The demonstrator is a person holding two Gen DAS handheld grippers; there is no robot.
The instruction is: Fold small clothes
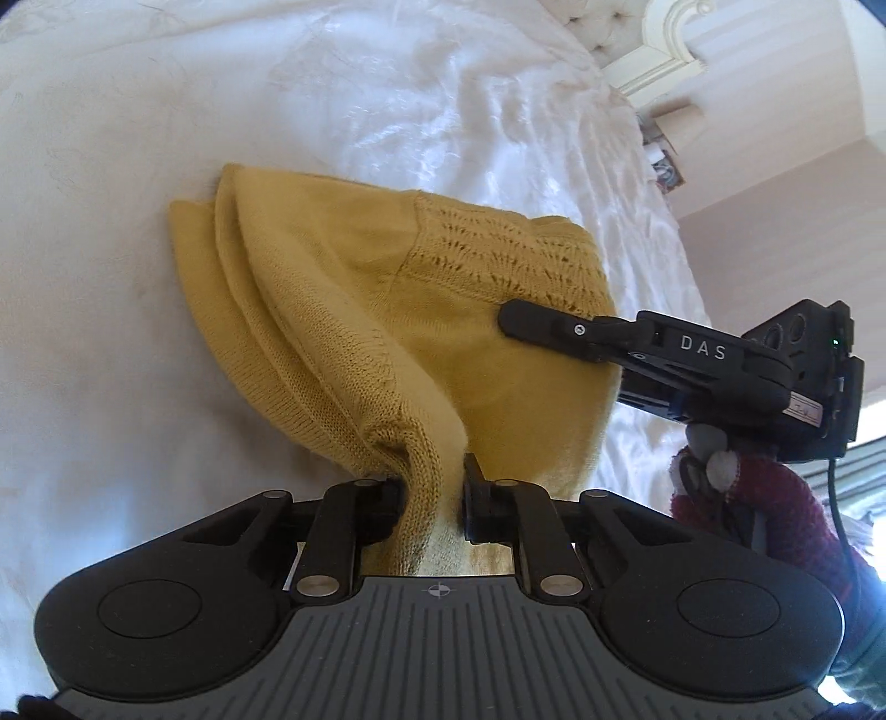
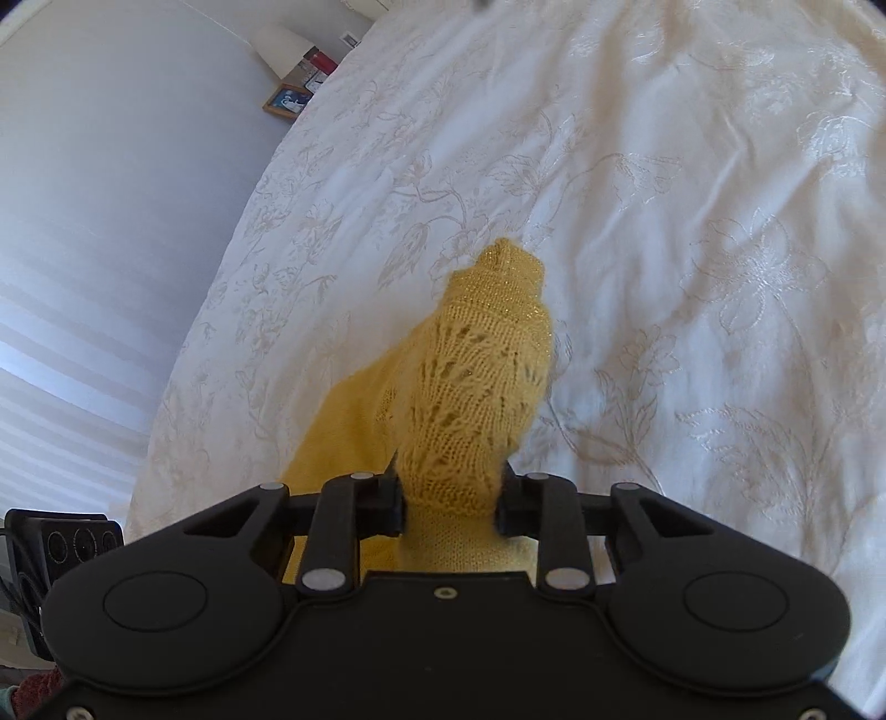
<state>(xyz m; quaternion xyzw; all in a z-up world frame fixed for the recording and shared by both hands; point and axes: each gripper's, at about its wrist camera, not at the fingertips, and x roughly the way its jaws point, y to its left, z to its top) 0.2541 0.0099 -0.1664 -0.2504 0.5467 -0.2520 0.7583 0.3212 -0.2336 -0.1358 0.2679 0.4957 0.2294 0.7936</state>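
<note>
A yellow knitted garment [image 1: 343,288] with a lacy yoke lies folded in layers on a white bedspread, its near edge lifted. My left gripper [image 1: 434,493] is shut on a bunched plain-knit fold at that near edge. In the left wrist view one of the right gripper's fingers [image 1: 531,324] lies over the garment's right side. In the right wrist view my right gripper [image 2: 449,498] is shut on the lace-patterned part of the garment [image 2: 470,376], which hangs away from the jaws toward the bed, ribbed glittery end farthest out.
The embroidered white bedspread [image 2: 692,221] fills both views. A cream headboard [image 1: 664,50] stands at the far end. A lamp [image 2: 279,47] and a picture frame [image 2: 288,99] sit beside the bed. A dark red sleeve [image 1: 775,498] holds the right gripper.
</note>
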